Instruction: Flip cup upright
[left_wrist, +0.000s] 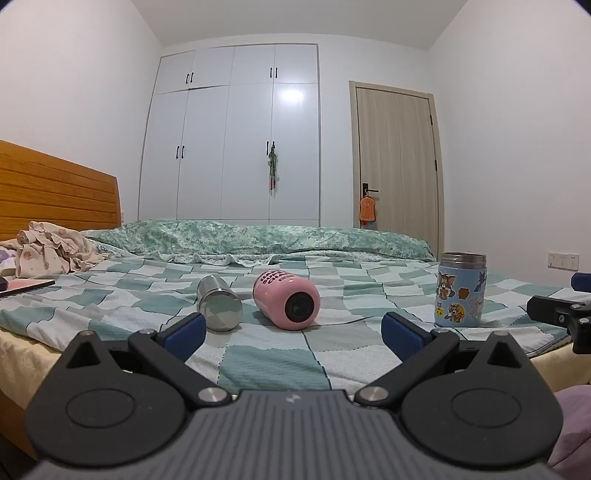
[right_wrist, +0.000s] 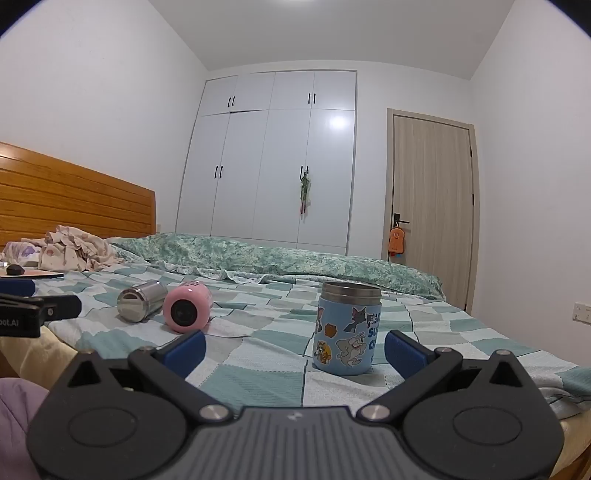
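Bed (left_wrist: 266, 369) with teal-and-white checked cover carries three cups near its front edge. Pink cylindrical cup (left_wrist: 286, 302) with dark lettering lies on its side, dark circular end facing the cameras, toward the front-left part of the bed. Shiny steel cylindrical cup (left_wrist: 218, 304) also lies on its side, just beside the pink one on its left; cannot tell if they touch. Light blue cartoon-sticker cup with steel rim (right_wrist: 347, 328) stands upright, well apart to the right, near the front edge.

Left gripper (left_wrist: 293, 334) hovers low at the front edge, jaws spread wide, nothing between the blue pads (left_wrist: 184, 334); pink cup sits just beyond the gap. Right gripper (right_wrist: 295, 349) likewise spread wide and empty, the blue cup just ahead of its right pad.

Crumpled floral cloth (left_wrist: 55, 251) lies at the bed's back-left, by the wooden slatted headboard (left_wrist: 55, 192). Green patterned quilt (left_wrist: 258, 238) runs along the far edge. White wardrobe (left_wrist: 236, 140) and beige door (left_wrist: 397, 158) stand behind.
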